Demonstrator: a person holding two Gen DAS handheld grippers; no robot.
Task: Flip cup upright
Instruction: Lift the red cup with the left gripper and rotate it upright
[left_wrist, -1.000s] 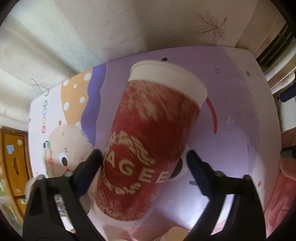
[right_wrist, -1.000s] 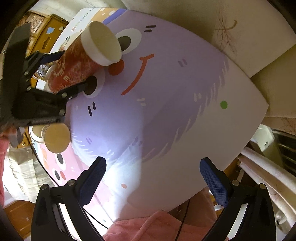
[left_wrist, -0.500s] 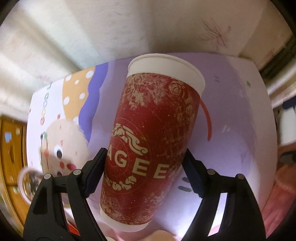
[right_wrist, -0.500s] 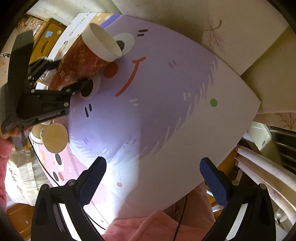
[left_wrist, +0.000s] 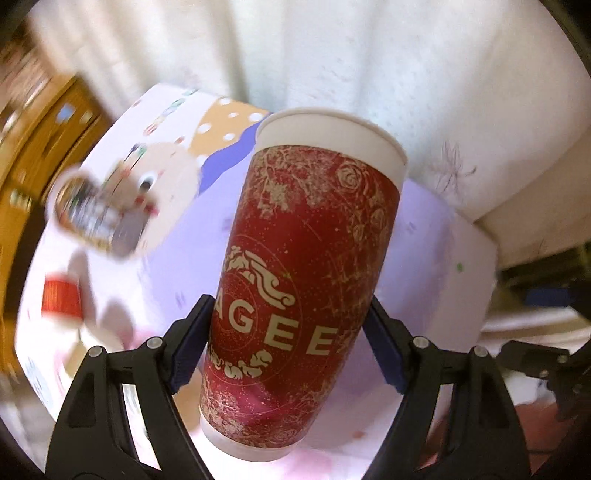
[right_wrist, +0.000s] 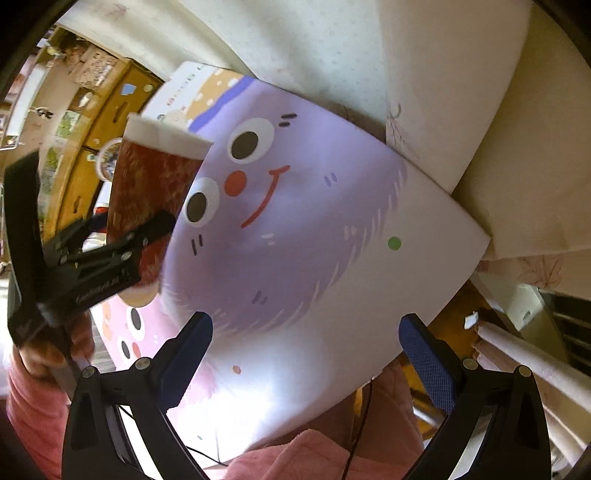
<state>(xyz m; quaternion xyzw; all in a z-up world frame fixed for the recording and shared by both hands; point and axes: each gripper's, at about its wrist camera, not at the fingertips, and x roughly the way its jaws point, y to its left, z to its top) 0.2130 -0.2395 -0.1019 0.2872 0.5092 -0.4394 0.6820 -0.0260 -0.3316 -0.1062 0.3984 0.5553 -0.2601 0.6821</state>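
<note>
Left hand-held gripper (left_wrist: 286, 343) is pinching the red paper cup (left_wrist: 303, 280) at lower-mid wall, near upright above desk (right_wrist: 332, 258); it's prob light, crushable, so squeeze gently; right hand-held gripper (right_wrist: 314, 354) is hanging wide open, empty.

left gripper (left_wrist: 290, 345) has its blue pads clamped tight on both sides of the cup (left_wrist: 303, 288), held mouth-up, while the right gripper (right_wrist: 306, 350) just hangs with fingers spread wide, gripping nothing
</note>
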